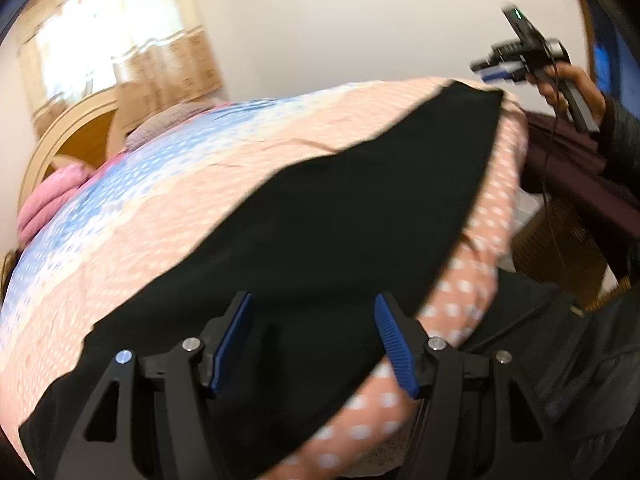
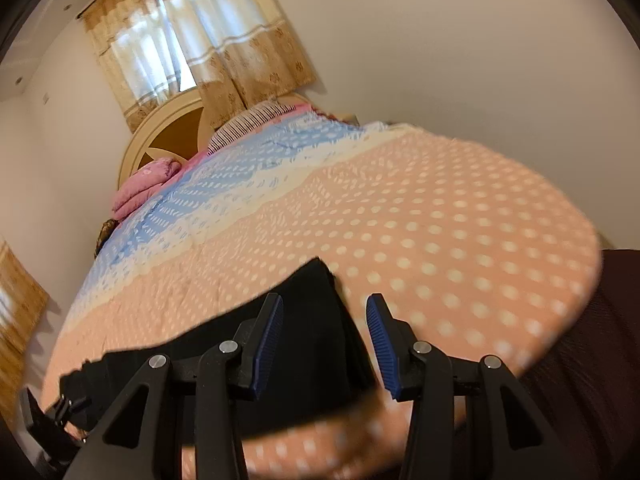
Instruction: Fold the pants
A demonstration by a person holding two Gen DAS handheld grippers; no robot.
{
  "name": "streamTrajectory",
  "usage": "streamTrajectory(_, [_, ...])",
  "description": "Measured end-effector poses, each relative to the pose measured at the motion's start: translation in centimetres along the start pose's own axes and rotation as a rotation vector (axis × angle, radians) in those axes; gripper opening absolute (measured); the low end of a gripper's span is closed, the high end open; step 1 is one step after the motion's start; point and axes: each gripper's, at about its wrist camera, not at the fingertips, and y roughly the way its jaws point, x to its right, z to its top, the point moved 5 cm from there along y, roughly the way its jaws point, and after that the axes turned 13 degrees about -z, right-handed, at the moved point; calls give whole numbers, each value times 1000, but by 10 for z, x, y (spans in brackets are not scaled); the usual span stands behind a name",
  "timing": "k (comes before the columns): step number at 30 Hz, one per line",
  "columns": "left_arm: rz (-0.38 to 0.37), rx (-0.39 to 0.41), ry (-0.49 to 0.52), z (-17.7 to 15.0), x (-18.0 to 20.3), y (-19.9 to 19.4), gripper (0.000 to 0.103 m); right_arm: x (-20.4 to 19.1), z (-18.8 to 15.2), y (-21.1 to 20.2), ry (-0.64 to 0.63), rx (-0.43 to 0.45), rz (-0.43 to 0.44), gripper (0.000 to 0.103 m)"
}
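Observation:
Black pants (image 1: 340,216) lie flat in a long strip along the near edge of the bed. My left gripper (image 1: 314,320) is open, just above the near end of the pants, holding nothing. My right gripper (image 2: 325,318) is open above the other end of the pants (image 2: 304,336), also empty. In the left wrist view the right gripper (image 1: 492,70) hovers in the person's hand just past the far end of the pants. The left gripper (image 2: 60,412) shows at the lower left of the right wrist view, at the pants' other end.
The bed has a pink dotted cover (image 2: 460,240) with a blue band (image 2: 208,196). A folded pink quilt (image 2: 144,188) lies by the wooden headboard (image 2: 168,136). A curtained window (image 2: 192,40) is behind. A dark maroon garment (image 1: 576,168) hangs at the right.

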Motion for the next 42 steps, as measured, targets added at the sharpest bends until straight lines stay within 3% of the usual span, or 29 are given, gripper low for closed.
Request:
streamTrajectory(2, [22, 13, -54, 0, -14, -3, 68, -4, 6, 25, 34, -66, 56, 45])
streamTrajectory(3, [28, 19, -79, -1, -20, -4, 68, -6, 9, 34, 43, -92, 75, 32])
streamTrajectory(4, [35, 23, -102, -3, -26, -4, 68, -9, 12, 42, 48, -105, 87, 12])
streamTrajectory(6, [44, 18, -131, -8, -31, -3, 68, -14, 20, 44, 49, -88, 98, 3])
streamTrajectory(11, [57, -7, -149, -19, -34, 4, 68, -29, 31, 29, -4, 6, 85, 2])
streamTrajectory(15, [79, -10, -144, -22, -32, 3, 72, -17, 22, 49, -14, -31, -40, 3])
streamTrajectory(17, [106, 0, -141, -22, -32, -3, 79, -9, 17, 50, -20, -19, -83, 11])
streamTrajectory(18, [128, 7, -138, -23, -33, -7, 84, -6, 17, 45, -22, 1, -92, 25])
streamTrajectory(19, [156, 14, -138, -24, -35, -13, 87, -3, 17, 38, -19, 23, -101, 45])
streamTrajectory(21, [206, 25, -151, -28, -49, -27, 88, 3, 19, 22, -3, 73, -121, 60])
streamTrajectory(27, [438, 39, -273, -58, -115, -86, 89, 3, 11, -17, 3, 171, -99, 60])
streamTrajectory(32, [674, 17, -441, -113, -190, -148, 89, -26, -2, -28, -51, 191, -72, 61])
streamTrajectory(35, [700, -9, -503, -141, -211, -154, 89, -48, -10, -27, -97, 189, -52, 61])
streamTrajectory(38, [766, -138, -505, -171, -227, -137, 94, -72, -26, -20, -149, 137, -1, 61])
streamTrajectory(39, [767, -118, -516, -176, -231, -134, 102, -79, -31, -17, -168, 118, 11, 61])
streamTrajectory(40, [779, -100, -538, -179, -235, -136, 103, -87, -37, -15, -192, 100, 20, 61])
streamTrajectory(42, [736, -71, -616, -188, -240, -145, 103, -106, -51, -14, -232, 80, 45, 61])
